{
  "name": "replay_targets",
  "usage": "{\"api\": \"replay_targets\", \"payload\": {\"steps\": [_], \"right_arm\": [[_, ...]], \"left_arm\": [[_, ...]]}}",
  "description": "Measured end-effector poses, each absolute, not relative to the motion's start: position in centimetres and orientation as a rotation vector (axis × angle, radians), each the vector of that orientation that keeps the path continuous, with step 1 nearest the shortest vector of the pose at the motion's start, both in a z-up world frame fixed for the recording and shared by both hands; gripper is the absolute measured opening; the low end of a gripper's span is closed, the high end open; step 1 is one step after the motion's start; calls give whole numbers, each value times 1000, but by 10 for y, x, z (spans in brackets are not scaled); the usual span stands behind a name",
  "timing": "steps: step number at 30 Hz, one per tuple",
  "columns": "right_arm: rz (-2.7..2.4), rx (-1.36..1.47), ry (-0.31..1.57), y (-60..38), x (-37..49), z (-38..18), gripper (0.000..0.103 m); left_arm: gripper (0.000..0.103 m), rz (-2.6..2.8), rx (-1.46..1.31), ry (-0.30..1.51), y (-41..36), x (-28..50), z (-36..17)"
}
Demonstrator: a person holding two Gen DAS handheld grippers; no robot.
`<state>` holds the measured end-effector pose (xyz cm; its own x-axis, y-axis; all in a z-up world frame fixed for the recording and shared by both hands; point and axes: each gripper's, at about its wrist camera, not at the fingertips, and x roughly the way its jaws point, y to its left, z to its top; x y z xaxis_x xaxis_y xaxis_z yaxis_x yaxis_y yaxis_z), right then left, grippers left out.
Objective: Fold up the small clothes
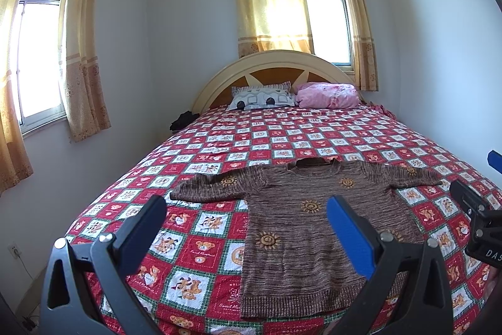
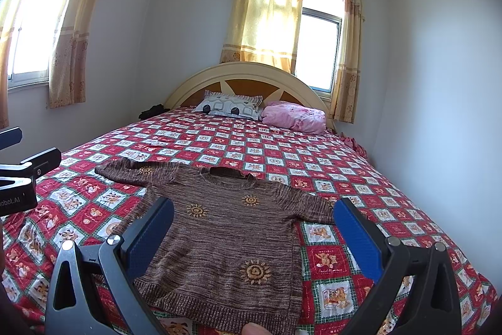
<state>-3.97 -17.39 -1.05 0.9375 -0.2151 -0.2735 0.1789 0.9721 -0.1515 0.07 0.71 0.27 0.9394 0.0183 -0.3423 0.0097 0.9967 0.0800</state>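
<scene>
Left gripper (image 1: pixel 248 222): jaws spread wide, empty, poised above the near edge of the bed, with the red checked bedspread (image 1: pixel 200 228) under its left finger. Brown knit sweater (image 1: pixel 298 228) with orange sun motifs: flat, face up, sleeves out, lying ahead of and between both tools. Right gripper (image 2: pixel 254 225): jaws wide, empty, hem just below; grey pillow (image 2: pixel 230 107) and pink pillow (image 2: pixel 293 115) far ahead by the headboard (image 2: pixel 251 74).

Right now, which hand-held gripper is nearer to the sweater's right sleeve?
Right. The right hand-held gripper hovers by that sleeve; the left hand-held gripper hovers over the sweater's other side.
</scene>
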Motion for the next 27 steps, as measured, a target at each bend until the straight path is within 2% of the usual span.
{"api": "replay_targets", "payload": {"steps": [27], "right_arm": [[-204,-128,300,-176,-38,-15,102]], "left_arm": [[103,7,83,355,9,3,-2]]}}
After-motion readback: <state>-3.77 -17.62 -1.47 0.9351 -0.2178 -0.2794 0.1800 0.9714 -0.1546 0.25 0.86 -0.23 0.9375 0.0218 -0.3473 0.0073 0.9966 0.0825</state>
